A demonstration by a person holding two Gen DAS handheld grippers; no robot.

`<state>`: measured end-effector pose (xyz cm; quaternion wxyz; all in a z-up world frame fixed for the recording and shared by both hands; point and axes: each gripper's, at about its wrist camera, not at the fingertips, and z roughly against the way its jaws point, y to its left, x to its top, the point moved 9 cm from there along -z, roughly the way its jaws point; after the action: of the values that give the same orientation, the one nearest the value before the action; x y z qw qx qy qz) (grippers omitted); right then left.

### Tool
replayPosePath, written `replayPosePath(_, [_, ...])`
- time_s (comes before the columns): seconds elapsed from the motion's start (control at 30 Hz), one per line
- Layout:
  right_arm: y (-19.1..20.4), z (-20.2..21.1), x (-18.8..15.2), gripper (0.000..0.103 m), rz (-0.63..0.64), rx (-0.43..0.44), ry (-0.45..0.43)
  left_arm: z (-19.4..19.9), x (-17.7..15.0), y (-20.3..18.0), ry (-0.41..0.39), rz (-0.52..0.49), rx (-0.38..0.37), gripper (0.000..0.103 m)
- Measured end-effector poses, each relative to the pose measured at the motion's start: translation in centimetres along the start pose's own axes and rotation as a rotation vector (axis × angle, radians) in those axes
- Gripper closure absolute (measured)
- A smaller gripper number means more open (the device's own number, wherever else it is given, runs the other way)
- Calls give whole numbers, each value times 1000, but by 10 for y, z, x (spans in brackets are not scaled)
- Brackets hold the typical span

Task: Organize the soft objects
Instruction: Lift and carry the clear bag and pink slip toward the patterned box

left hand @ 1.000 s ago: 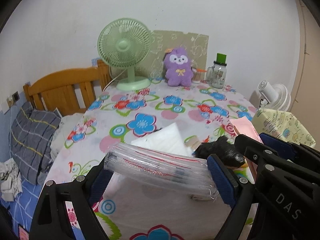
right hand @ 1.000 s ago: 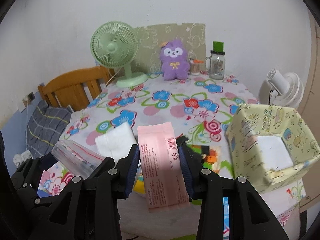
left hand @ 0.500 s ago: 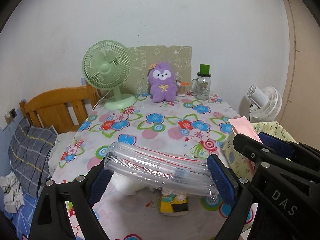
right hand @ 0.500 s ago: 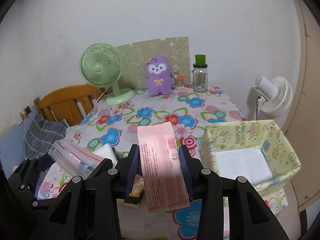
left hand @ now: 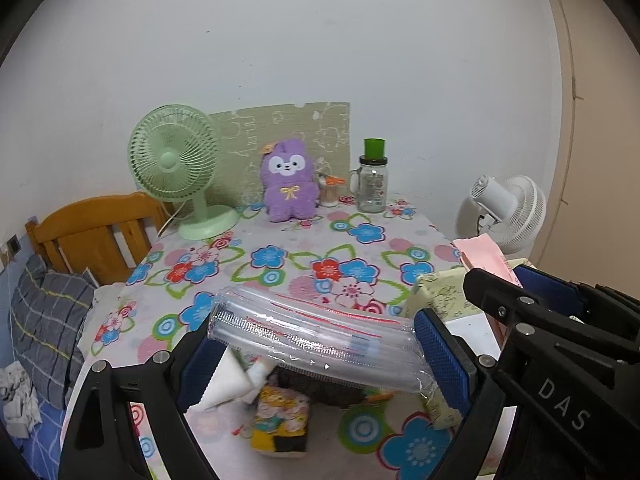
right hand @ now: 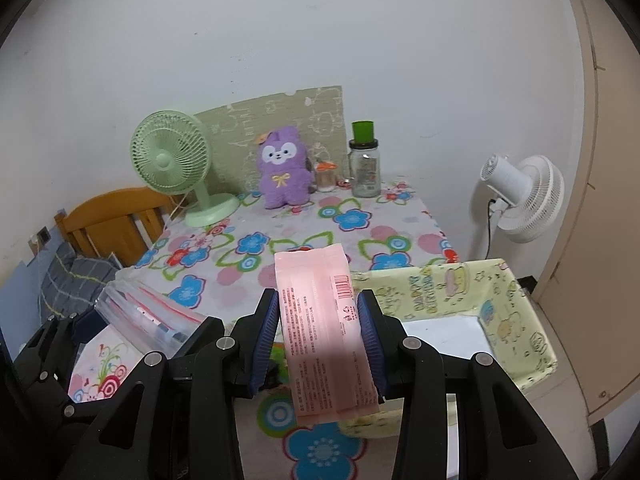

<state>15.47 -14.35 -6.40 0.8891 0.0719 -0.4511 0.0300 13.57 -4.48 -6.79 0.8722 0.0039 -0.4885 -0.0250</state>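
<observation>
The left gripper has its jaws spread wide yet pressed against both ends of a clear zip pouch with a red seal line, which it holds crosswise above the worktop. The right gripper pinches a pink packet between narrower jaws, the packet standing lengthwise with its barcode end pointing away from the camera.

Under the pouch, the left wrist view alone shows what lies on the flowered cloth: a white folded piece, a dark soft item and a yellow patterned packet (the right wrist view hides nearly all of this behind its own jaws). That view in turn shows the yellow fabric box fully, open-topped, with a white bottom, just right of the pink packet; from the left wrist only a corner of it is seen, behind the right gripper.

Each camera catches the other gripper at its edge, the two side by side.

At the far end of the worktop stand a green fan, a purple plush toy and a glass jar with a green lid, against a patterned board. A white fan stands beyond the worktop's right edge, and a wooden headboard with a grey checked pillow sits to the left.
</observation>
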Motion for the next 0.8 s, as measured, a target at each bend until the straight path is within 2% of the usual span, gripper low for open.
replayPosePath(0.53, [-68, -10, 13, 59, -23, -61, -6, -26, 17, -73, 4, -50, -89, 11])
replayPosePath(0.8, [-101, -25, 12, 59, -47, -92, 17, -49, 17, -104, 36, -74, -129, 11])
